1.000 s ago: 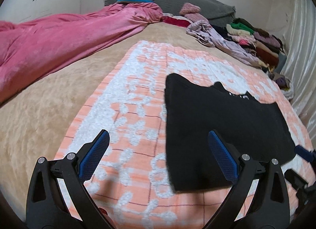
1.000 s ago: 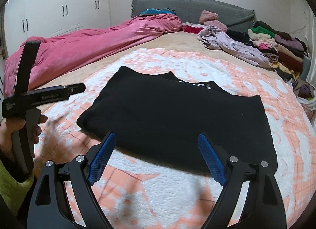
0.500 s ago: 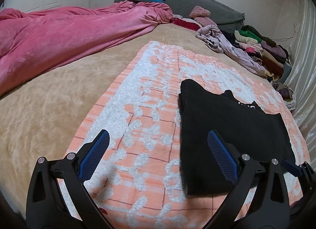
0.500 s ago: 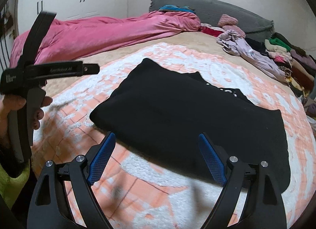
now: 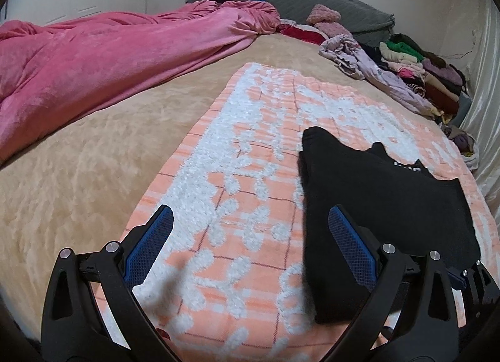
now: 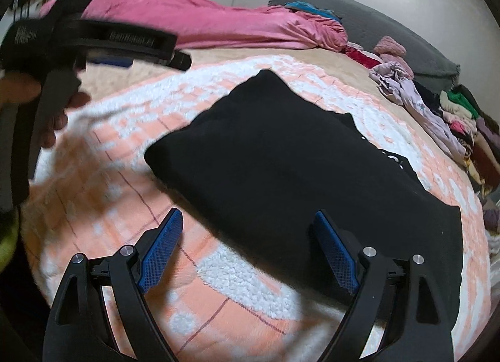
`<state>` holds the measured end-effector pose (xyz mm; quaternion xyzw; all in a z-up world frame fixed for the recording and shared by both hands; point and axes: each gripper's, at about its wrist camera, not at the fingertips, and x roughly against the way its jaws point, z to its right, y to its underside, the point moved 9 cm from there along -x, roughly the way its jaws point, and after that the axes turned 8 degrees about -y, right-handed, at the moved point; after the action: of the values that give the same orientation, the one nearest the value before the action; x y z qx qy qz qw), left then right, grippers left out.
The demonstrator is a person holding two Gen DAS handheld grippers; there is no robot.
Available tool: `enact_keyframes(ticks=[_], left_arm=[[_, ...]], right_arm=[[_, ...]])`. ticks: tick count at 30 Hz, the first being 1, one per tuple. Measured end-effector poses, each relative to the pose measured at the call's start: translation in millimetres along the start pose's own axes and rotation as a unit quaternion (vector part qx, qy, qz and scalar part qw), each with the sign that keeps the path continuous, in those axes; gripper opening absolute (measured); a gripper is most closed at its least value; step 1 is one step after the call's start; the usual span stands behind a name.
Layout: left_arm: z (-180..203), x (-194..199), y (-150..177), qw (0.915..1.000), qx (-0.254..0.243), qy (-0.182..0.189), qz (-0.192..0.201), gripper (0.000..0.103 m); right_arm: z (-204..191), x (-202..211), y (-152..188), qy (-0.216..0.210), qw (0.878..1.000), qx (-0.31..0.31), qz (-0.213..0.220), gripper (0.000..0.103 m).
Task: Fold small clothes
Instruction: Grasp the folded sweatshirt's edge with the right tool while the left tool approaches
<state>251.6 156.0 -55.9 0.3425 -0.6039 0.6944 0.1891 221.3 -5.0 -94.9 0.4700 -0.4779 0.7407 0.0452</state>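
Your left gripper and right gripper both have fingers spread, nothing in them. The black top lies folded flat on the peach blanket mid-bed, nearer the bed's right edge (clothes pile along that edge, pink duvet at left edge).

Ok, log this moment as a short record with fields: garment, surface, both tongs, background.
garment: black garment, lying flat, partly folded
surface: orange-and-white blanket on the bed
left tongs: open, empty, above the blanket at the garment's left edge
right tongs: open, empty, over the garment's near edge
background: pink duvet, clothes pile
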Motion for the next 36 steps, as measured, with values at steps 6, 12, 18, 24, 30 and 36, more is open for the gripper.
enact_keyframes(ticks=[6, 12, 18, 24, 30, 36], left_arm=[[-1.8, -16.7, -3.8, 0.9998, 0.001, -0.005, -0.017, 0.093], [-5.3, -41.4, -3.9, 0.9985, 0.022, 0.009, -0.050, 0.093], [-8.5, -55.2, -0.6, 0.9958, 0.047, 0.028, -0.073, 0.093], [4.9, -54.5, -0.9, 0.9955, 0.038, 0.049, -0.072, 0.093], [30.1, -61.4, -6.7, 0.9790, 0.086, 0.156, -0.098, 0.093], [71.5, -73.5, -8.7, 0.9585, 0.096, 0.226, -0.145, 0.083]], right_arm=[[2.1, -23.9, -2.0, 0.031, 0.999, 0.035, -0.014, 0.089], [1.6, -41.7, -18.0, 0.058, 0.996, 0.074, -0.004, 0.089], [0.0, -45.8, -30.8, 0.075, 0.992, 0.098, 0.019, 0.081], [-4.5, -34.4, -34.0, 0.023, 0.996, 0.065, 0.053, 0.032], [7.4, -21.4, -34.5, -0.044, 0.995, -0.020, 0.082, 0.017], [9.3, -12.1, -32.4, -0.066, 0.991, -0.048, 0.103, 0.014]])
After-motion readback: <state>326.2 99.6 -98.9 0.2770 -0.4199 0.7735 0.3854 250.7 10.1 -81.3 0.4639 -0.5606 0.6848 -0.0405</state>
